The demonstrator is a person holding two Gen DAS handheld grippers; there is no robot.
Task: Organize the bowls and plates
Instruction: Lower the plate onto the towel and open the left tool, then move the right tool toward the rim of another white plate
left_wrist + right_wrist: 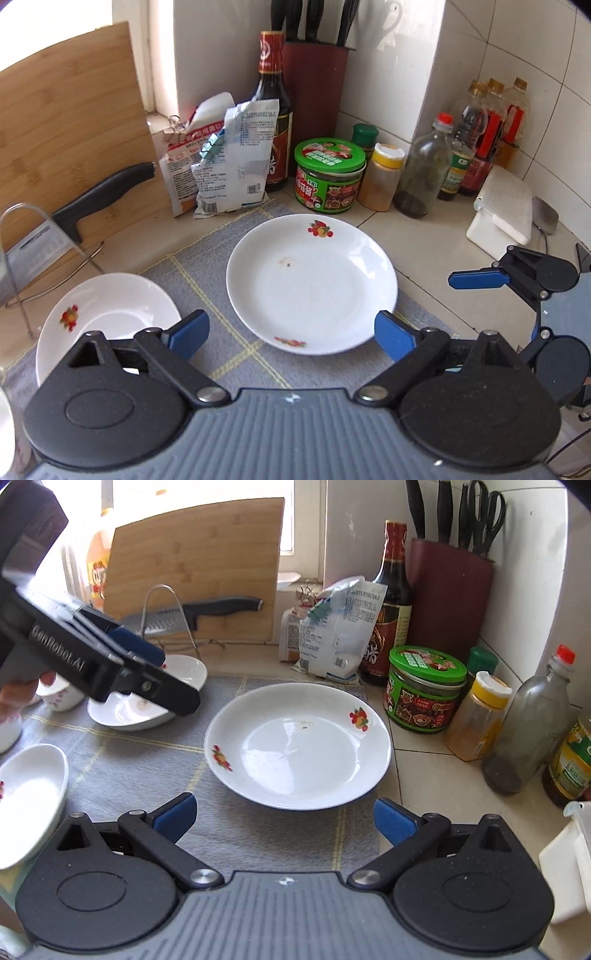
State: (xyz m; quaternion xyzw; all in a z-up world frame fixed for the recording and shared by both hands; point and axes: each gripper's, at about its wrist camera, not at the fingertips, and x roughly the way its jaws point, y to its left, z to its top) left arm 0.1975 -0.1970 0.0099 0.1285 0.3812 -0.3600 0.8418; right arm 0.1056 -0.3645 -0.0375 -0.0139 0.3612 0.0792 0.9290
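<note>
Both left gripper (291, 334) and right gripper (286, 818) gape empty above large plate (297, 745), flat on grey mat (147, 760); glazed, slick, breakable, best pinched at raised rim.

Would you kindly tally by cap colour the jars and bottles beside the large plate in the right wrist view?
Green: 2, the jar and the small bottle behind it
Yellow: 1, the spice jar
Red: 2, the sauce bottle and the glass bottle
Cap unseen: 1, the oil bottle
Total: 6
</note>
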